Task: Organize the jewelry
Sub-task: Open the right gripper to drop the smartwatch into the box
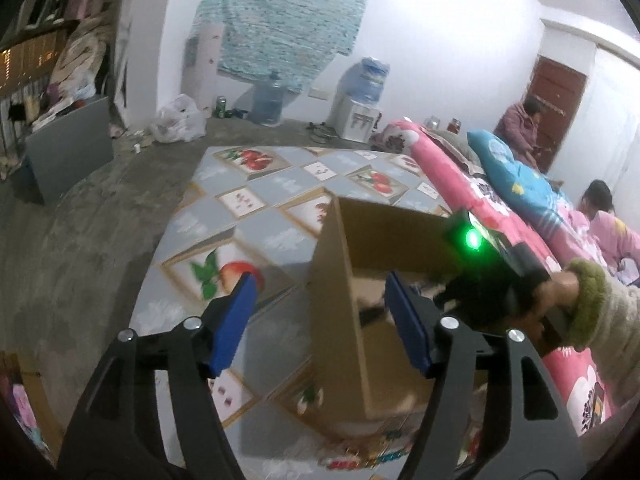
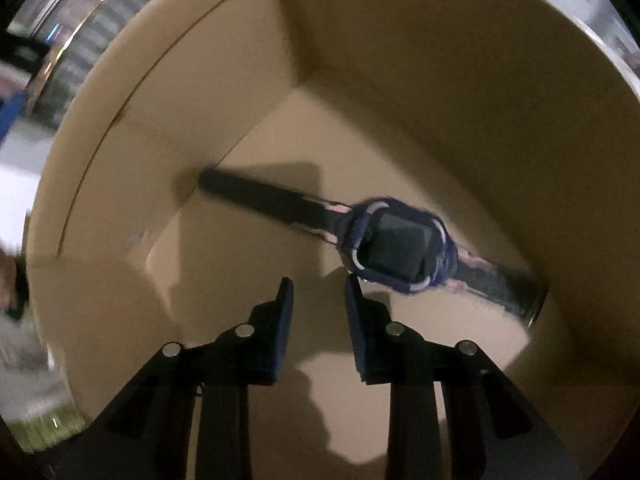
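The smartwatch (image 2: 394,250) lies loose on the cardboard box (image 1: 340,320) floor beside the parted, empty fingers of the right gripper (image 2: 318,284), which could snag its strap while withdrawing; the left gripper (image 1: 320,292) straddles a wall, fingers apart.

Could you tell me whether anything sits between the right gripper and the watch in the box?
Nothing visible does. The right gripper is open inside the cardboard box, and the watch lies on the floor just beyond its fingertips, with only bare cardboard between.
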A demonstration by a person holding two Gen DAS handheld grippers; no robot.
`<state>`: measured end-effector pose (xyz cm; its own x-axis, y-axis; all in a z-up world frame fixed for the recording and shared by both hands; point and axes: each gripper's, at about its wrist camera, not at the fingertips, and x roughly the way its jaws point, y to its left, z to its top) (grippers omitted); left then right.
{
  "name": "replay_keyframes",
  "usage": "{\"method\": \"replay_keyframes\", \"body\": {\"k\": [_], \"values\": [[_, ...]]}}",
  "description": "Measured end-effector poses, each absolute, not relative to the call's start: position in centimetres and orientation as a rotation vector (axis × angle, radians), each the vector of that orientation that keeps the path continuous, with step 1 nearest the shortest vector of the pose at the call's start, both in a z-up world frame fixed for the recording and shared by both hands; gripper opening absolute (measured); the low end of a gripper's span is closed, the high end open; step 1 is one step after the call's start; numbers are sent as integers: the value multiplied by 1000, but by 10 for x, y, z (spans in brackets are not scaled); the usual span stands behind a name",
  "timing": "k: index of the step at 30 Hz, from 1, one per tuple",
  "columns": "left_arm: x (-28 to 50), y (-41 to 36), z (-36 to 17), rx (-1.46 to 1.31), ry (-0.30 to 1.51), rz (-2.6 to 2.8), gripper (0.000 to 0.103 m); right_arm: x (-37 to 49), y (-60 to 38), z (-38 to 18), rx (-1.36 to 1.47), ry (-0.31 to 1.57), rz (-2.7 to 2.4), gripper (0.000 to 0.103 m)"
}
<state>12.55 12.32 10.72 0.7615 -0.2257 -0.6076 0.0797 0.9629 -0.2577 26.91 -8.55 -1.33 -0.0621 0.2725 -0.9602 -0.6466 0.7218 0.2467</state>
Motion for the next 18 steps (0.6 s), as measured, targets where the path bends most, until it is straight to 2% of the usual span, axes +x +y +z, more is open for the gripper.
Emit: {"method": "replay_keyframes", "body": {"k": [4, 9, 12, 16, 18], "values": [[102, 135, 94, -235, 679, -139, 72, 286, -91, -13, -204, 1449, 723, 25], [81, 139, 71, -250, 721, -133, 76, 296, -98, -14, -21, 1466, 703, 25], [71, 138, 63, -236, 740, -121, 77, 292, -98, -12, -29, 1465, 693, 27], [55, 138, 59, -210, 732, -107, 83, 273, -102, 21, -111, 1385, 680, 31], [47, 134, 58, -189, 733, -108, 84, 255, -111, 55, -132, 1287, 691, 33]]}}
